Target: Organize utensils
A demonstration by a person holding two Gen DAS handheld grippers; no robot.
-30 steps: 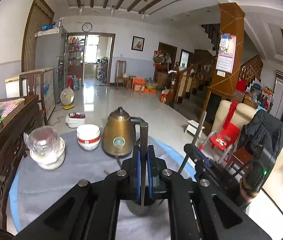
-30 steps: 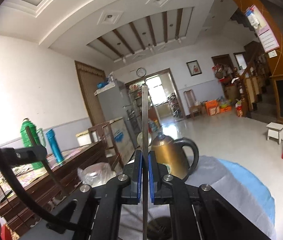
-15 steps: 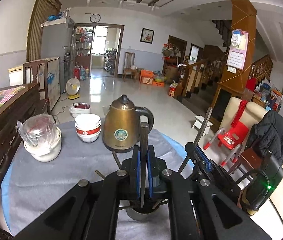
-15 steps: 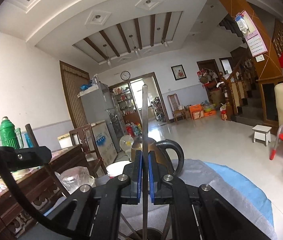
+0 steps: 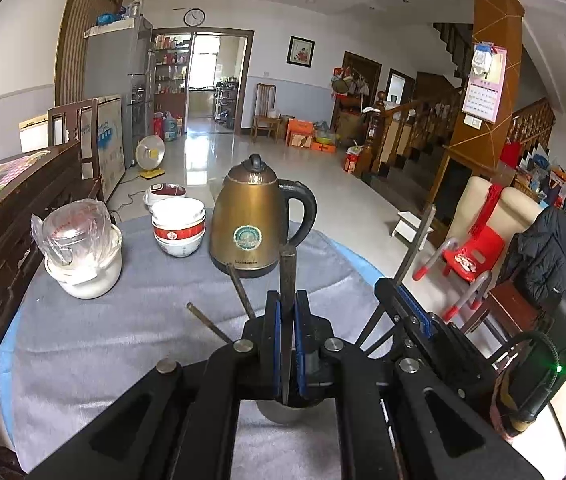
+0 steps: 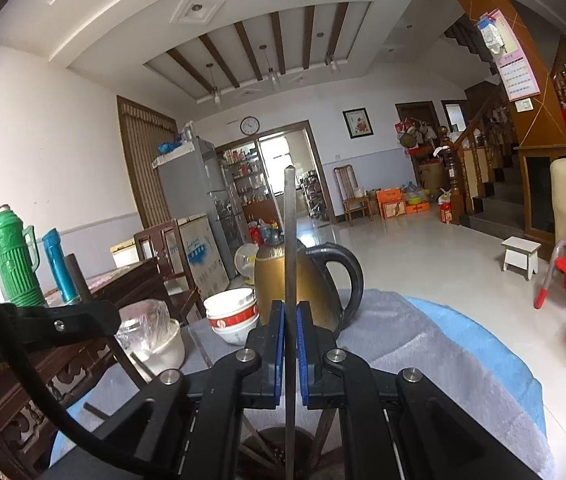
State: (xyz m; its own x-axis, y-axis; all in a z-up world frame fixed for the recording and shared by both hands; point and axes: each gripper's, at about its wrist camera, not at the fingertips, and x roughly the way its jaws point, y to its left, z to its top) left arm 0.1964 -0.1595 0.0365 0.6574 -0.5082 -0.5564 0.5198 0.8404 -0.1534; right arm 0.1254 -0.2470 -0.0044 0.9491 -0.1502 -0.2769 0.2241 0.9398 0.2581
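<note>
Left gripper (image 5: 287,320): blue-padded jaws pressed against a dark, flat-handled metal utensil (image 5: 287,276) that stands nearly upright, its lower end reaching into the round metal utensil holder (image 5: 283,416) directly beneath. Right gripper (image 6: 291,332): jaws likewise pinching a long, thin grey metal utensil (image 6: 290,240), held vertical above the same holder (image 6: 271,436); whether its tip is inside the holder cannot be told. Two further dark utensil handles (image 5: 239,288) already lean out of the holder toward the far side of the table. The holder stands near the near edge of the round table covered with a grey cloth (image 5: 95,344) over a blue one. Toward the far edge: a bronze-coloured electric kettle with black handle (image 5: 249,220), stacked white-and-red bowls (image 5: 179,228), and a white pot bearing a plastic-wrapped glass (image 5: 81,252).

Step judged in hand: delivery of both utensils into the holder. The next move probably calls for lowering each utensil until it bottoms, then spreading the jaws and lifting straight up, clear of the leaning handles.
</note>
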